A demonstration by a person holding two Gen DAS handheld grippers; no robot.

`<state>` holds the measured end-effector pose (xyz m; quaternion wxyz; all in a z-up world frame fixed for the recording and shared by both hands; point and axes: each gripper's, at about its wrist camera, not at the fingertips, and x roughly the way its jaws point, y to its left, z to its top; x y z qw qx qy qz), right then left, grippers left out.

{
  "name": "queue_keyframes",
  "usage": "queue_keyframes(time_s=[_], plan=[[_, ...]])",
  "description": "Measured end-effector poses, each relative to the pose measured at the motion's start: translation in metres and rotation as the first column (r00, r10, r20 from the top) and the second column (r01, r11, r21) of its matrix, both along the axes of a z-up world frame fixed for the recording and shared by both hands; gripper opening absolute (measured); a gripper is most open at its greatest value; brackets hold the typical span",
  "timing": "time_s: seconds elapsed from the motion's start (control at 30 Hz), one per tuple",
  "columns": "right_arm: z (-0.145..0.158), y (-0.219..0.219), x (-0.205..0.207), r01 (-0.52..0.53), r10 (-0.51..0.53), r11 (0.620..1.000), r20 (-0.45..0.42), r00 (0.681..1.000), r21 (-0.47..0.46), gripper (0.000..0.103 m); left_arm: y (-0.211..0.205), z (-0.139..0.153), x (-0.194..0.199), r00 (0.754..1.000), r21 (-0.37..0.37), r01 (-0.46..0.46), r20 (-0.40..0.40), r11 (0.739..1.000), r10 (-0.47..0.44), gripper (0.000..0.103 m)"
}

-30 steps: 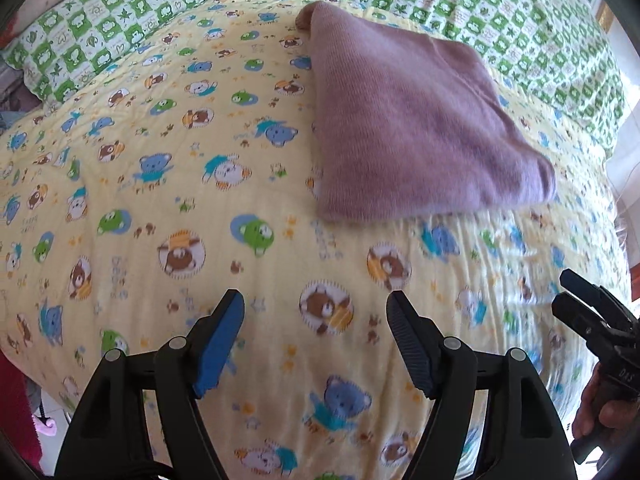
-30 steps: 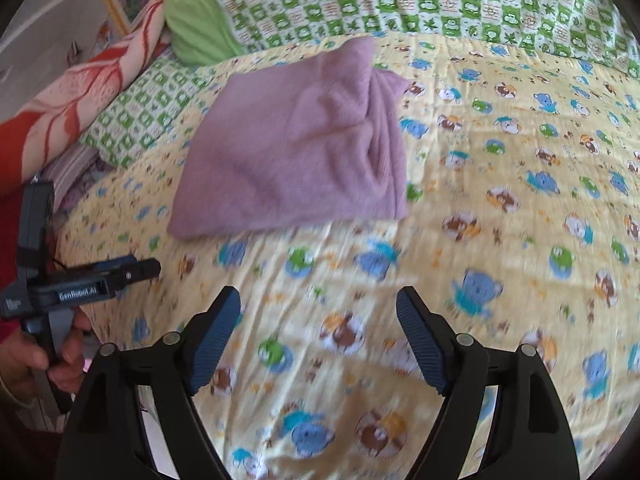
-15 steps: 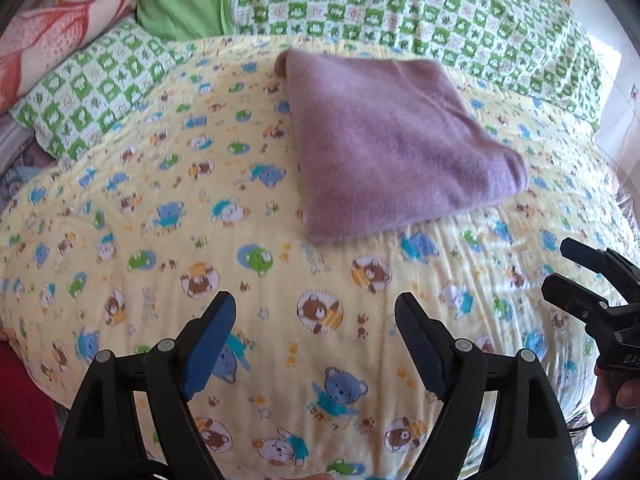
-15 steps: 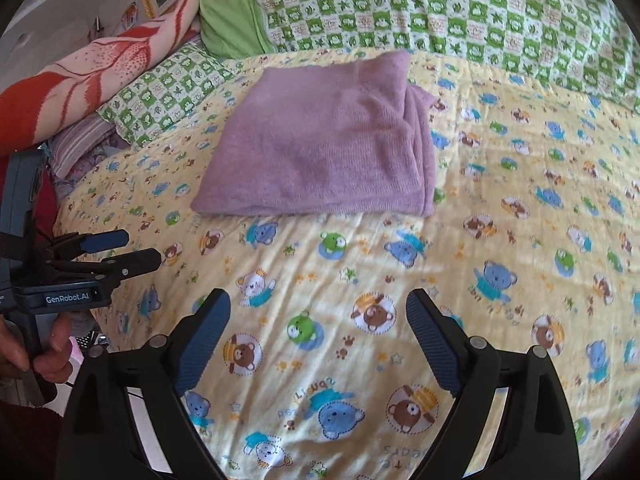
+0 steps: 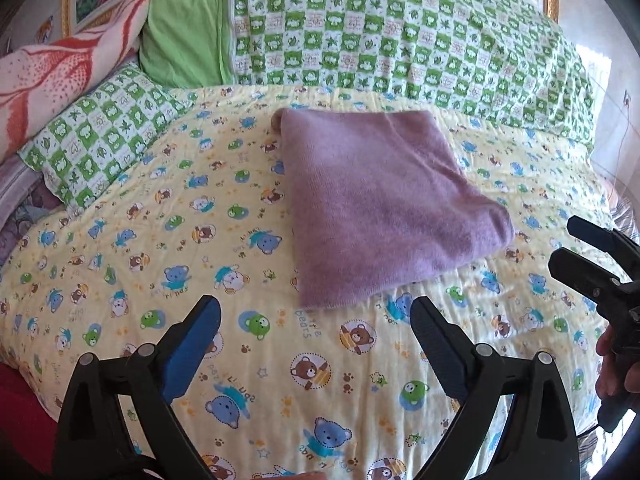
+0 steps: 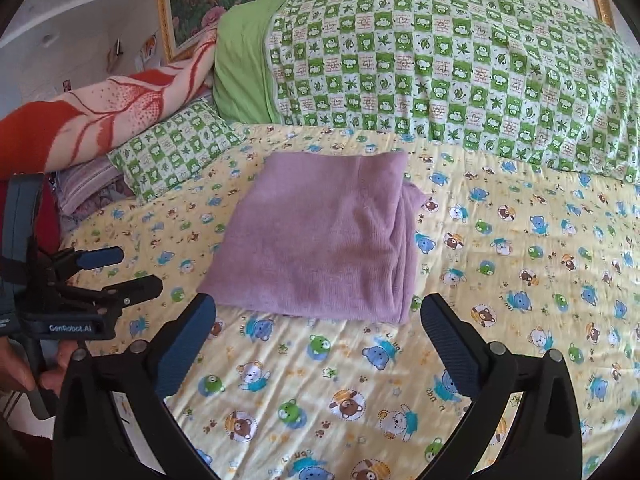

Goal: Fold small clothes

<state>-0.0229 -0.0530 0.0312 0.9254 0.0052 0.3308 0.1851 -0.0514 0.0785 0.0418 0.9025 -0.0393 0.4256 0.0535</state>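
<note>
Left wrist view: our left tongs [image 5: 314, 320] are spread wide with nothing between them, jaws having just been opening. The folded purple cloth [image 5: 384, 208] lies flat on the bed [image 5: 120, 240], at 12 to 1 o'clock, its long axis slanting from 11 toward 4. In the right wrist view, our right tongs [image 6: 316, 320], likewise just opened and empty, have the cloth's near edge dead ahead at 12. We judge the right hand slightly nearer.
</note>
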Motion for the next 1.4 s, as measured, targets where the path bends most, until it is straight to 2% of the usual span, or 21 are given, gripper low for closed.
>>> queue_keyframes(time_s=[0.27,0.4,0.57,1.4], plan=[[-0.033,0.003,0.009,0.043,-0.044,0.999,-0.061,0.997,-0.017,0.102,0.001,-0.030,0.012,0.998,0.011,-0.029,-0.060,1.000,0.030,0.096],[-0.044,0.002,0.016,0.071,-0.071,0.997,-0.083,0.994,-0.003,0.102,0.005,-0.038,0.017,0.996,0.011,-0.045,-0.075,0.999,0.046,0.096],[-0.054,0.008,0.022,0.057,-0.059,0.998,-0.099,0.993,-0.014,0.102,0.005,-0.042,0.022,0.995,0.035,-0.043,-0.094,0.998,0.046,0.096],[-0.048,0.026,0.021,-0.039,0.040,0.999,-0.075,0.996,0.004,0.102,0.005,-0.027,0.018,0.998,0.059,-0.049,-0.045,0.997,0.052,0.098]])
